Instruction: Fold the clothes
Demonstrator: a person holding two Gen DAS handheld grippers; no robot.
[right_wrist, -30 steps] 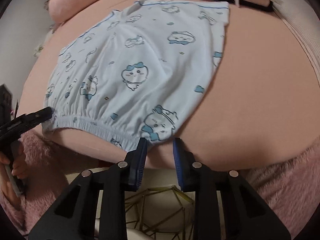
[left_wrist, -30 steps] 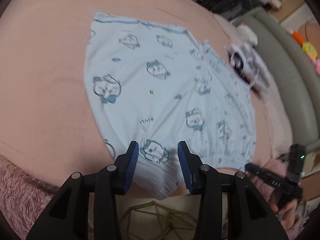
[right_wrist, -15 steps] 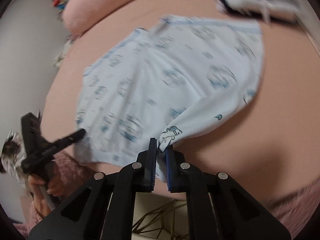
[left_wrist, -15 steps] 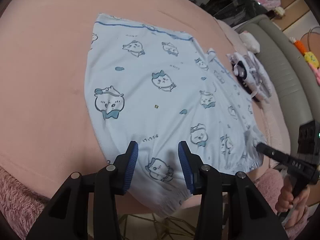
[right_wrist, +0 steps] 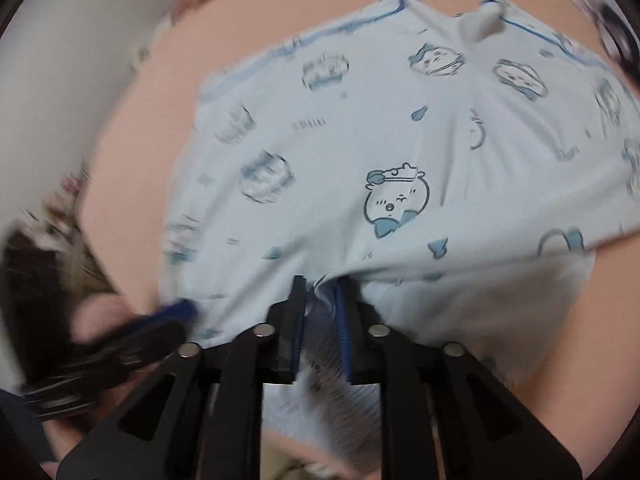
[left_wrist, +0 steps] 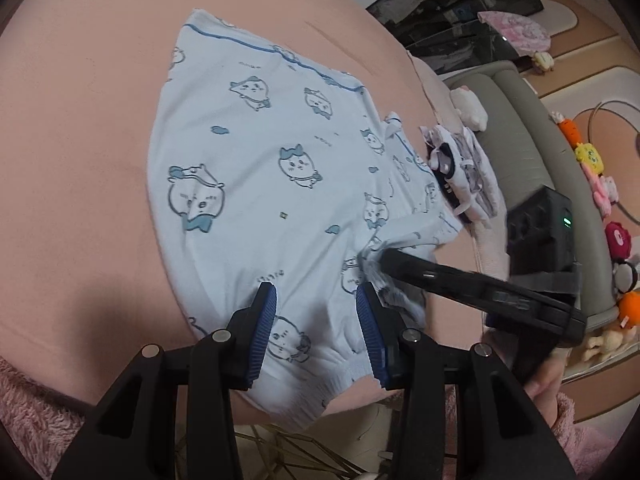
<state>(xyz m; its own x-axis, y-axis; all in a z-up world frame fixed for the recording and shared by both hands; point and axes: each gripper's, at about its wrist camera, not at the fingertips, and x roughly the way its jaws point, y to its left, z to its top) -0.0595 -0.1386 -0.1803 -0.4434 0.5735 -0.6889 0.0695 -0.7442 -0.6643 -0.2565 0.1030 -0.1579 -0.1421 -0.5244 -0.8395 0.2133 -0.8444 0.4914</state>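
Item: light-blue printed shorts (left_wrist: pixel 260 184), soft, light, limp; spread on pink bed (left_wrist: pixel 72 152). I grip hems. Right gripper (right_wrist: pixel 320 300) fingers opening, waistband between; left gripper (left_wrist: pixel 316 320) fingers wide, empty.

- Soft, even indoor light; no glare.
- Left wrist view sharp; dim shadow at lower left on the pink surface (left_wrist: pixel 80 160).
- Right wrist view motion-blurred, worst at left edge and corners.
- Fisheye bending, dark vignette at both frames' rims.
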